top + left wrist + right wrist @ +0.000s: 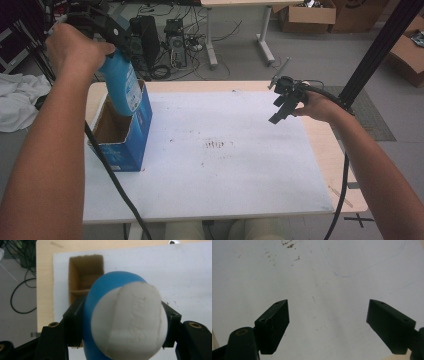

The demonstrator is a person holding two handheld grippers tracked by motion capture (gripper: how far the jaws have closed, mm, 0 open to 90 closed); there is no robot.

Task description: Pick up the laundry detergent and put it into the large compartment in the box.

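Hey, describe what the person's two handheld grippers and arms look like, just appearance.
Both forearms are bare, no sleeves in sight. The left gripper and right gripper are black with blocky, wedge-shaped jaws, brass-coloured screw inserts at the jaw bases, and a black cable trailing from each toward the table's near edge.

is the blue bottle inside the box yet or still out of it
Partly in. In the high view the blue bottle, held by the left gripper, has its lower end below the box rim, the rest above.

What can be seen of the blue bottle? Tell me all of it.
The blue bottle looks like smooth plastic, with a white label on its side and a rounded white cap bearing raised lettering. The left gripper is clamped on it near the cap, holding it nearly upright, its base inside the open blue cardboard box.
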